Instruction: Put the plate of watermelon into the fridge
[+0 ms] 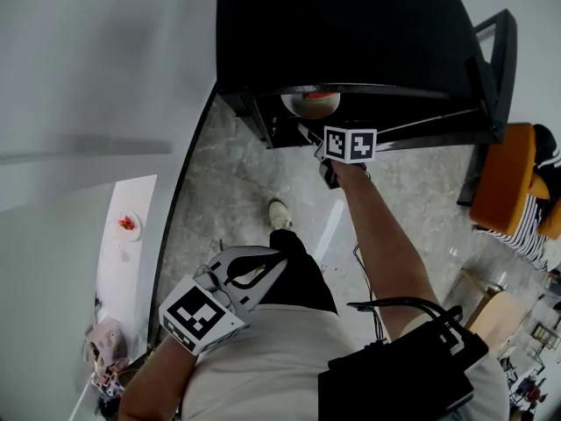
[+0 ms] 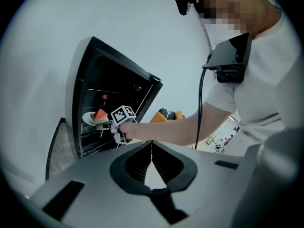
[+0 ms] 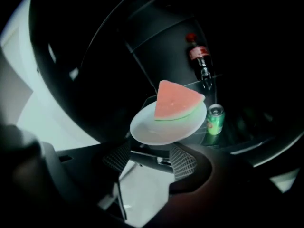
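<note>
Open black fridge (image 2: 83,80) holding one white plate (image 3: 152,129) with one watermelon wedge (image 3: 175,103), one green can (image 3: 215,119) right, one bottle (image 3: 197,56) farther, right claw (image 3: 151,156) apart, left claw (image 2: 151,148) together, empty

This is an indoor room furnished partly like a home kitchen, partly like an office or test space. A tall black fridge (image 1: 351,24) stands open against a plain white wall (image 1: 88,60) on a grey marbled floor (image 1: 228,182), with a bottle (image 3: 198,56) and a green can (image 3: 215,119) inside. A white tabletop (image 1: 123,261) runs along one side, and a person sits in an orange chair (image 1: 507,178) nearby.
</note>
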Available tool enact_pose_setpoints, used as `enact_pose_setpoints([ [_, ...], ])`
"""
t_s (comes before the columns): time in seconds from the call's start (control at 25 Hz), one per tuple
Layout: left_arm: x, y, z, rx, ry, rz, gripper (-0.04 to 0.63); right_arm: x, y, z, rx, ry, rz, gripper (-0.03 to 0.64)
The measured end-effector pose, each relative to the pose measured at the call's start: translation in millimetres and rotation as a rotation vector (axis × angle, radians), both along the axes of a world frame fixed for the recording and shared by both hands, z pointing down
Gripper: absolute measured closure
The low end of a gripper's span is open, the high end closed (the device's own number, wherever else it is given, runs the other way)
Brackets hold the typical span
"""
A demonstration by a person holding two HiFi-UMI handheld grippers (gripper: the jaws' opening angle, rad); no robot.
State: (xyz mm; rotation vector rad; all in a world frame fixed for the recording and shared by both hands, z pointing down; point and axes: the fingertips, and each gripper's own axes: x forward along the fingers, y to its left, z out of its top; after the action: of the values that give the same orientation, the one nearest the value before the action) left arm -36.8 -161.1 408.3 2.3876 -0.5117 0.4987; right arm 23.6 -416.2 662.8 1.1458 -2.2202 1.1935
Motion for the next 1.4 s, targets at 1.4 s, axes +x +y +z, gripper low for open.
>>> enact_pose_setpoints([
  [1.4, -14.9, 82.1, -26.3, 0.088, 0.026, 0.003, 0.583, 40.1, 104.8, -30.8, -0.105, 0.425, -0.16, 0.566],
])
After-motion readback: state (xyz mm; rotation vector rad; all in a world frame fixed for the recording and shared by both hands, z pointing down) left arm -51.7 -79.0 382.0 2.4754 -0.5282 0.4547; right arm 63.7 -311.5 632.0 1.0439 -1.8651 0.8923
